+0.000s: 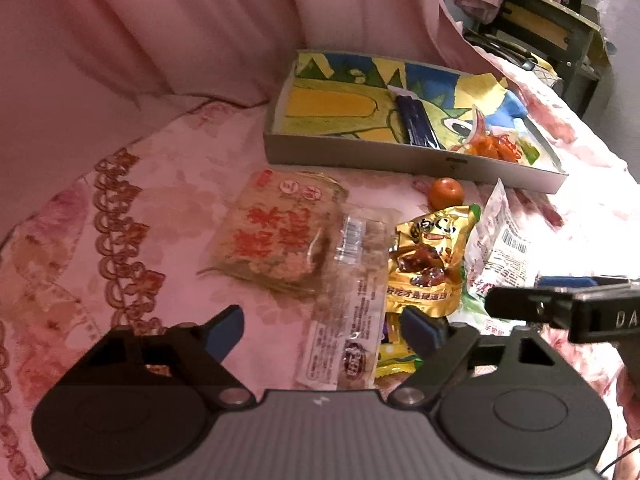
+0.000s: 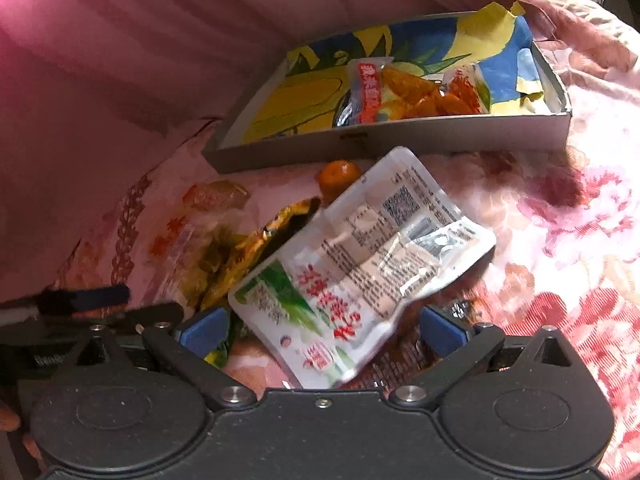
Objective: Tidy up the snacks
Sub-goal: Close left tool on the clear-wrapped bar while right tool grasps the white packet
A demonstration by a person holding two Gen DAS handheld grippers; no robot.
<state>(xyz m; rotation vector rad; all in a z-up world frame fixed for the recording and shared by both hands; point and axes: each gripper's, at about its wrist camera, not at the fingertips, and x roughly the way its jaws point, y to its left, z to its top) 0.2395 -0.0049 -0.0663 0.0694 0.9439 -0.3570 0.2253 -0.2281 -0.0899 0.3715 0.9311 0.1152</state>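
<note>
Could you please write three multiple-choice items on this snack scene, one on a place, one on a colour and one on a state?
1. Where does the small orange fruit lie?
A. Inside the box
B. On the cloth just in front of the box
C. On the gold packet

2. What colour is the long packet inside the box?
A. Dark blue
B. White
C. Pink

3. How is the right tool set around the white packet?
A. Shut on it
B. Open, pads either side of it
C. Out of view

Key: 1 B, the fruit sits on the floral cloth below the box's front wall. 2 A, it shows dark blue on the yellow lining. 3 B, both blue pads stand apart from the packet.
</note>
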